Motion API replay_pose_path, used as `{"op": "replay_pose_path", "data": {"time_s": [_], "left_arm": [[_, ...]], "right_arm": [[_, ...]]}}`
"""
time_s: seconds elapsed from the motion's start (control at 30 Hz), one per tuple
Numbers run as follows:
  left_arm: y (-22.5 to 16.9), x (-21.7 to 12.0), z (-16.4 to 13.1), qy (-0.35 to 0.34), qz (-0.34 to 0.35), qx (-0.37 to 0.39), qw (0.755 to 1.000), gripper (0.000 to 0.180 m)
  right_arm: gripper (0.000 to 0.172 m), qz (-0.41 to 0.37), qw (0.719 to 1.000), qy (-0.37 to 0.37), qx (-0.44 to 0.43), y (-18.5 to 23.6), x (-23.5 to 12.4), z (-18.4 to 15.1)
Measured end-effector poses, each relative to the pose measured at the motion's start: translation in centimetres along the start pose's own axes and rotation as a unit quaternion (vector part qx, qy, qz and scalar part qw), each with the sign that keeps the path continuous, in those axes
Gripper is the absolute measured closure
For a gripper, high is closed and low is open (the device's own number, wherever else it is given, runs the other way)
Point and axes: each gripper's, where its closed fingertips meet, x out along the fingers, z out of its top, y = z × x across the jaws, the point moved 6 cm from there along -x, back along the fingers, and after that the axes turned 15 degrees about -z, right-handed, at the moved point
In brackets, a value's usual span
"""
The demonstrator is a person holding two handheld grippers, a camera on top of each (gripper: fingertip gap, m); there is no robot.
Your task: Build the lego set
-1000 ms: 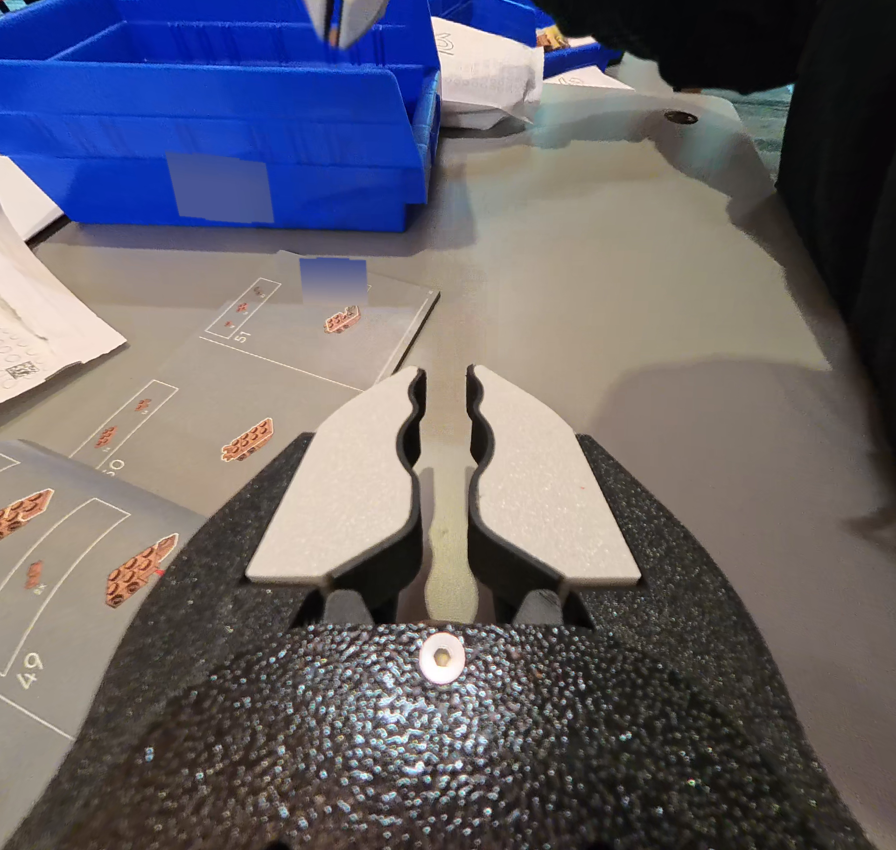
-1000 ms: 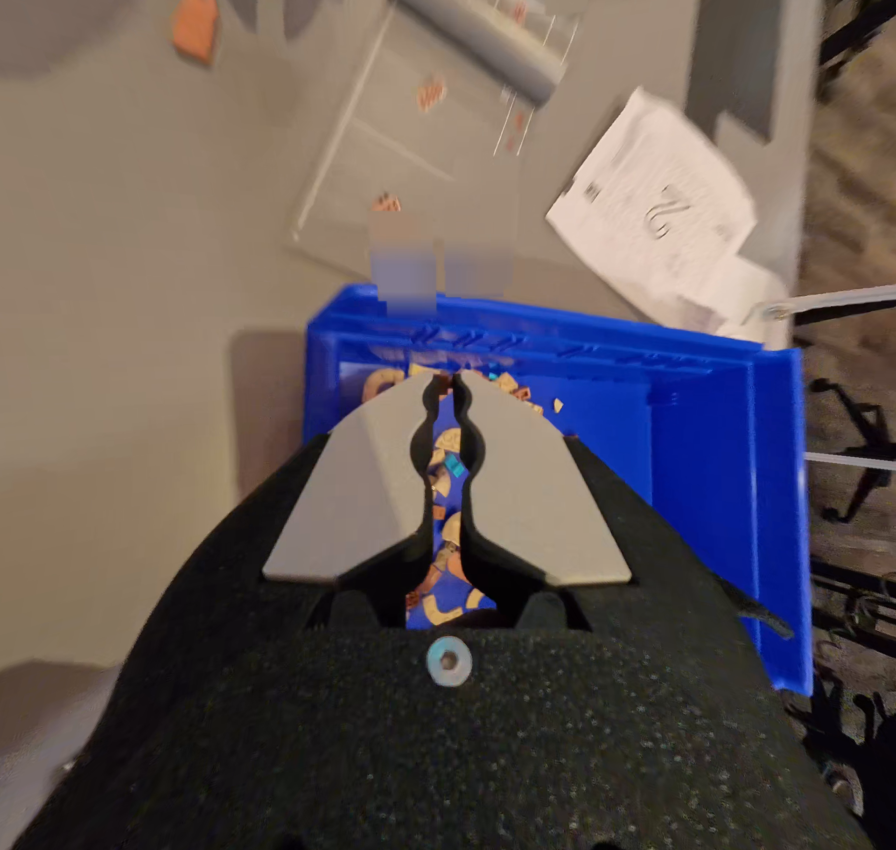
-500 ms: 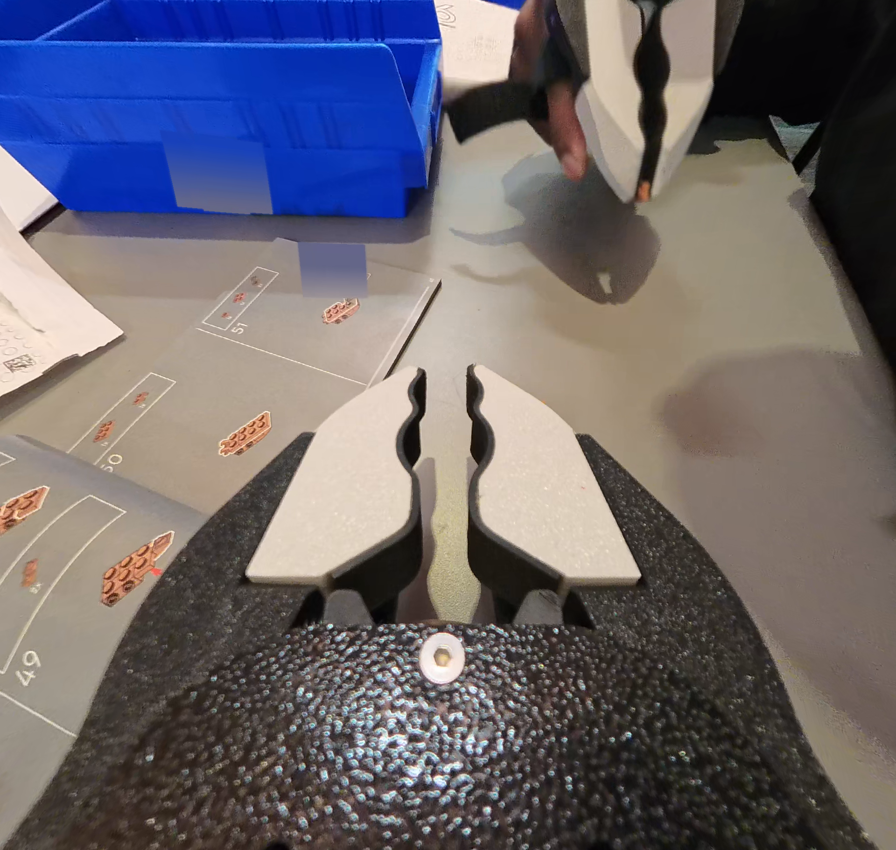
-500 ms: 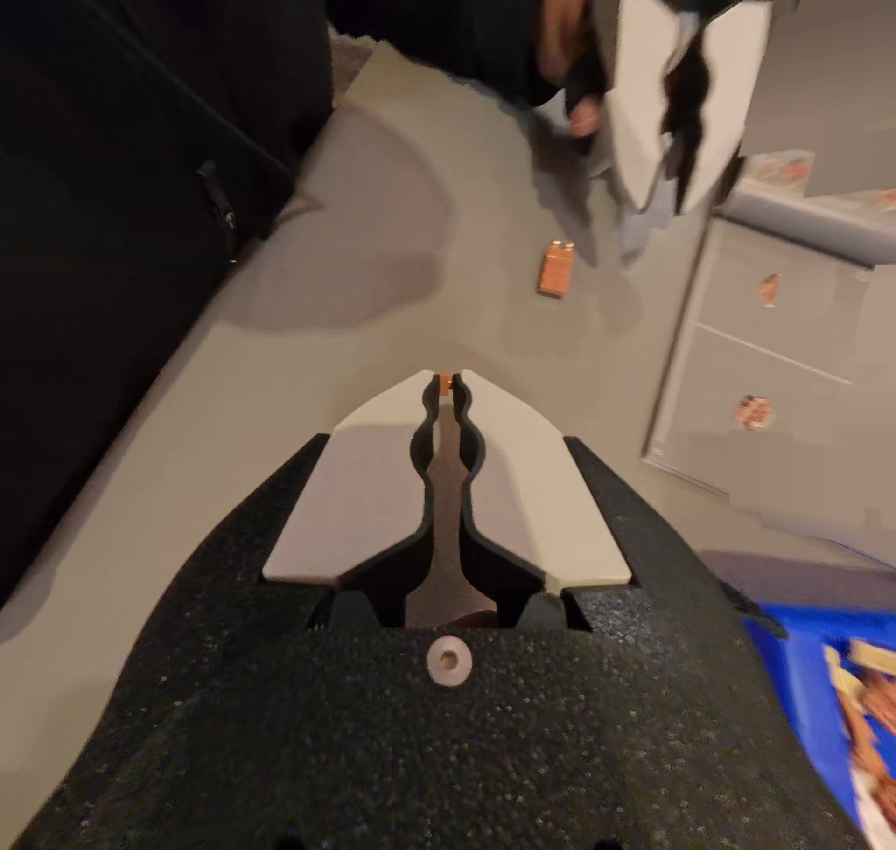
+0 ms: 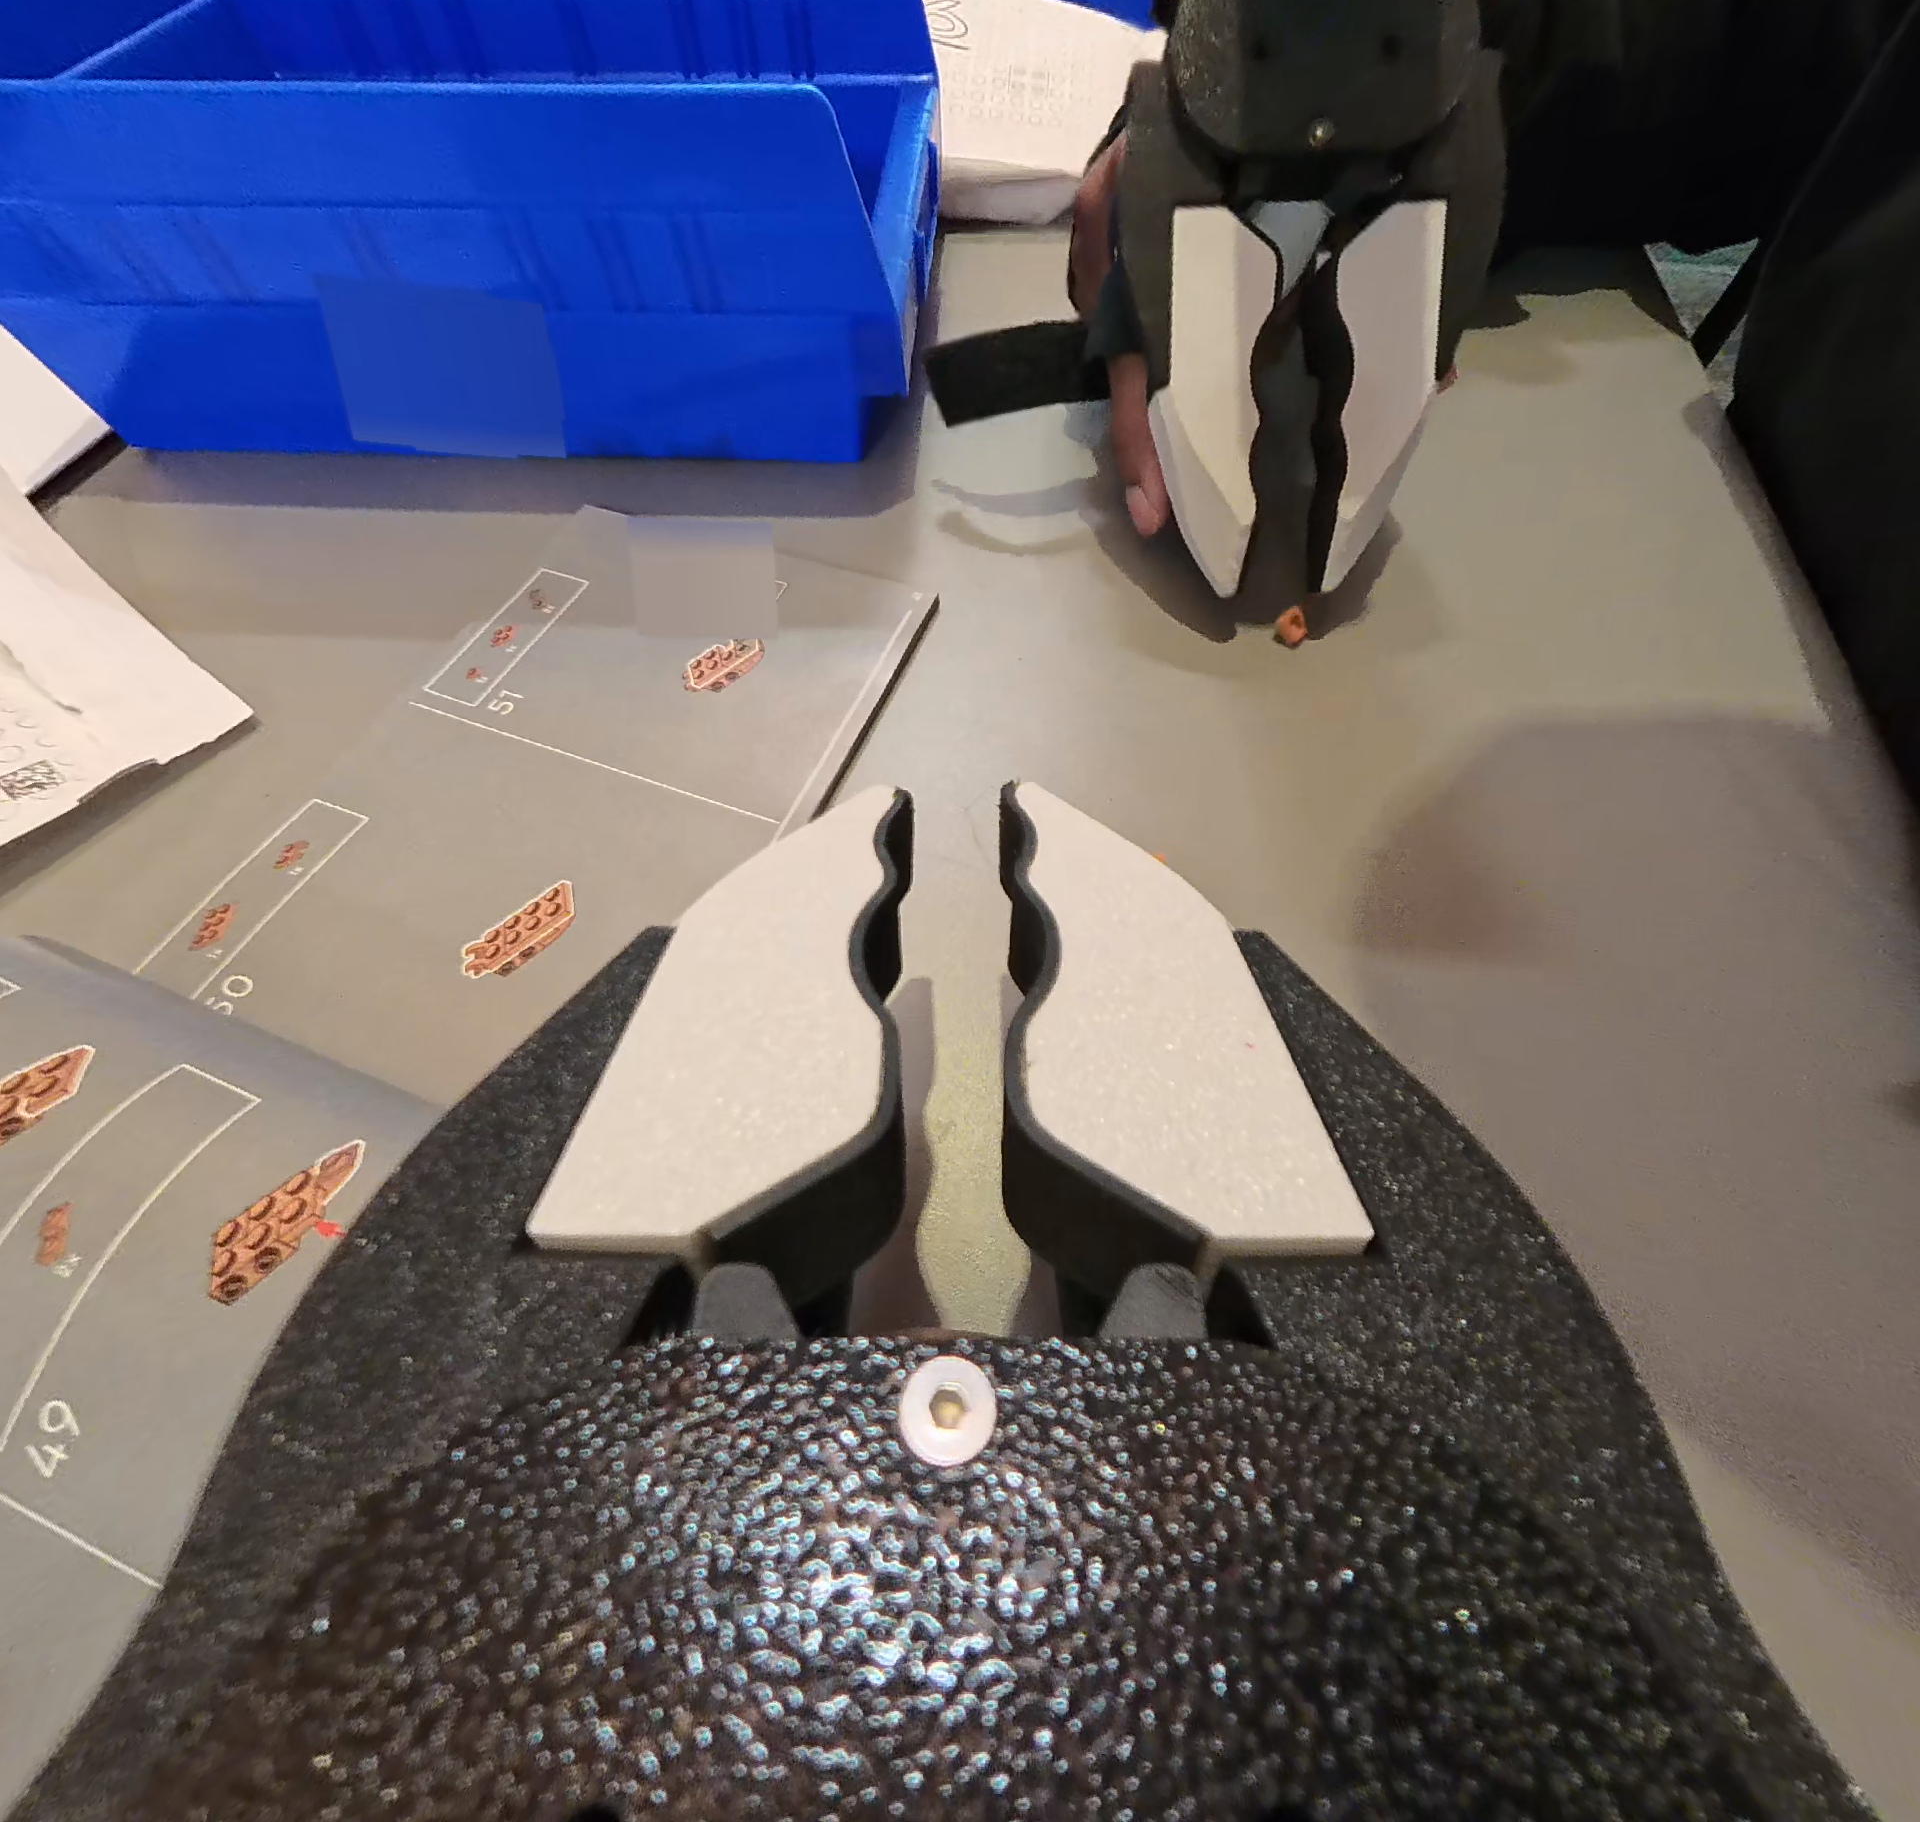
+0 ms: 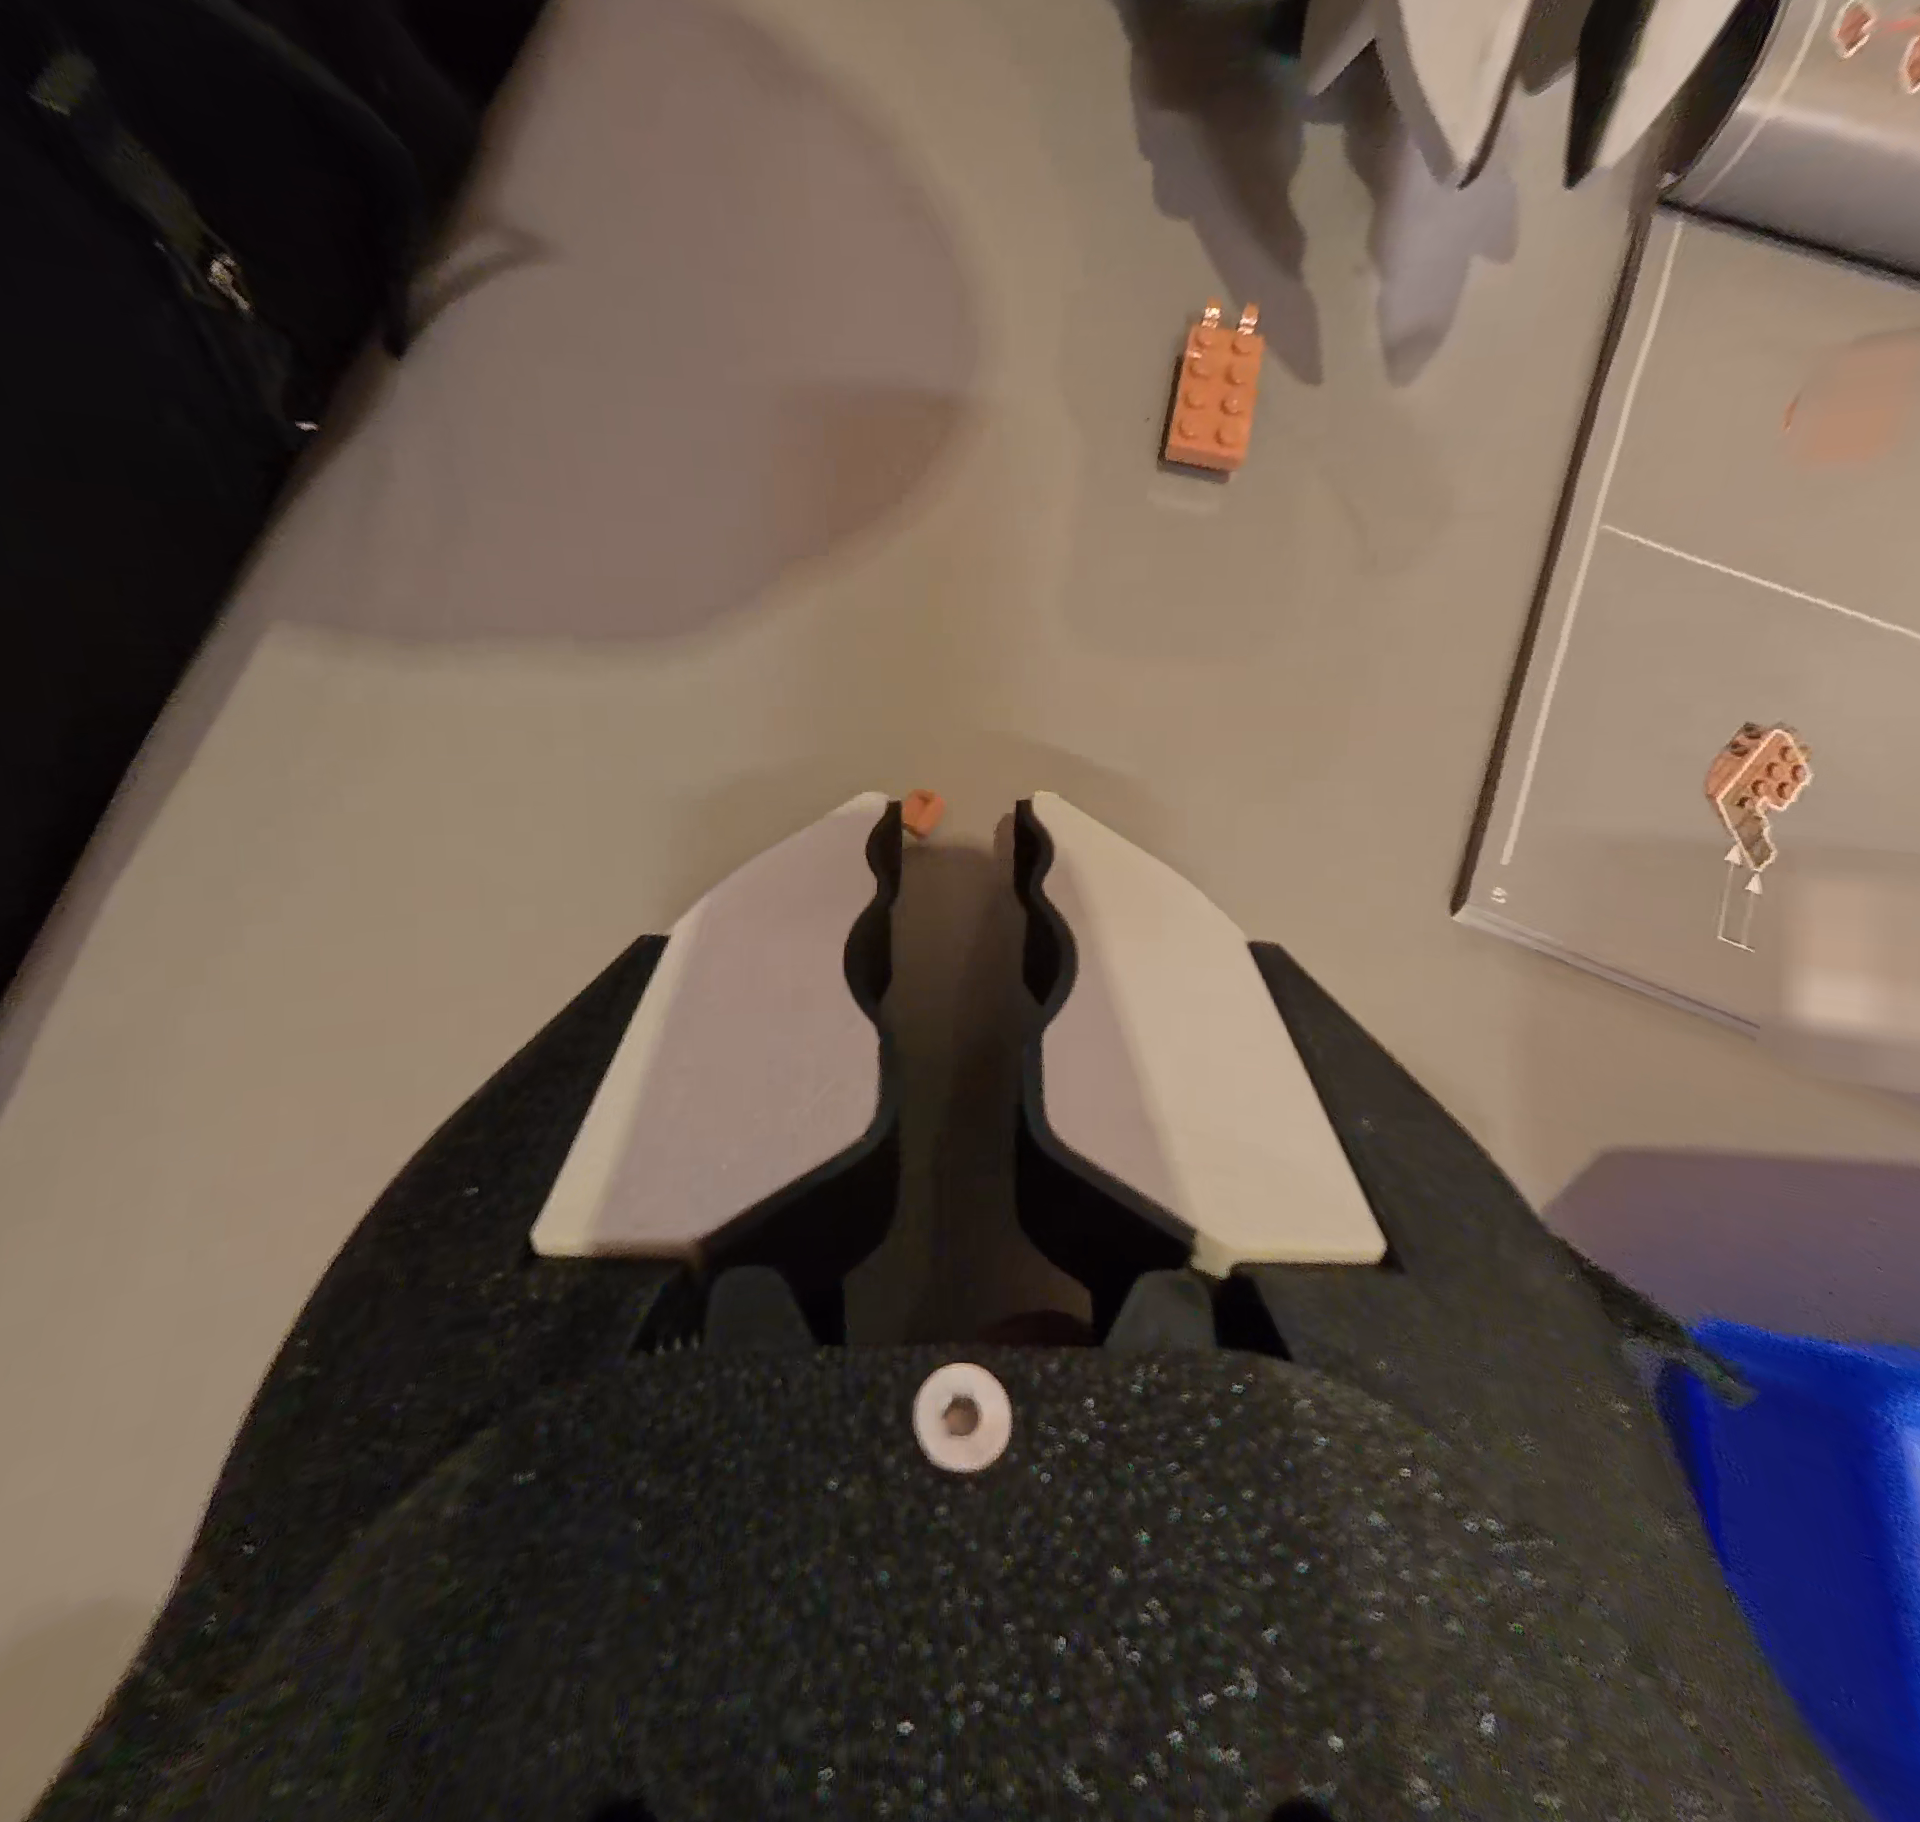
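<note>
My right gripper (image 6: 956, 816) is open, with its tips low over the grey table (image 6: 623, 837). A tiny orange lego piece (image 6: 921, 812) lies on the table just off the left fingertip, and no pad presses on it. In the left wrist view the right gripper (image 5: 1283, 577) stands tips-down with the tiny piece (image 5: 1291, 626) on the table under them. An orange plate with two clips (image 6: 1214, 401) lies farther ahead. My left gripper (image 5: 956, 806) is open and empty, hovering beside the instruction booklet (image 5: 520, 785). It also shows in the right wrist view (image 6: 1517, 162), near the plate.
Blue parts bins (image 5: 468, 214) stand at the back left, with one at the edge of the right wrist view (image 6: 1818, 1564). White paper bags (image 5: 83, 692) lie left and behind. The booklet (image 6: 1714, 681) lies right of the plate. A person's dark sleeve (image 5: 1818, 422) is along the right. The grippers' ends are close to 15 cm from one another.
My right gripper came from the blue bin to the table shut on the tiny orange piece, lowered, and opened; the piece now lies on the table. The left gripper barely moved.
</note>
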Motion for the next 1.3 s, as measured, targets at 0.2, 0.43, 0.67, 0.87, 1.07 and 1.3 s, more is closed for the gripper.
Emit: {"op": "replay_pose_path", "data": {"time_s": [0.2,0.43,0.67,0.87,1.07,1.3], "left_arm": [[-0.1,0.0,-0.1,0.003,-0.003,0.001,1.0,0.165],[-0.2,0.1,-0.1,0.007,-0.001,0.004,1.0,0.165],[-0.1,0.0,-0.1,0.004,0.001,0.001,1.0,0.165],[-0.1,0.0,0.0,-0.001,-0.004,-0.001,1.0,0.165],[-0.2,0.0,-0.1,0.003,-0.006,0.001,1.0,0.165],[-0.3,0.0,-0.1,0.001,-0.006,-0.001,1.0,0.165]], "right_arm": [[0.151,-0.024,0.999,-0.047,-0.007,-2.2,-5.0,1.9],[0.156,-0.167,0.984,0.063,0.023,-13.9,-11.9,1.6],[0.156,-0.16,0.945,0.281,0.054,-21.1,-5.8,-4.7],[0.156,-0.164,0.936,0.306,0.059,-22.5,-3.8,-6.0],[0.156,-0.15,0.935,0.313,0.075,-22.9,-3.1,-6.8],[0.156,-0.136,0.935,0.317,0.084,-23.2,-2.6,-7.0]]}}
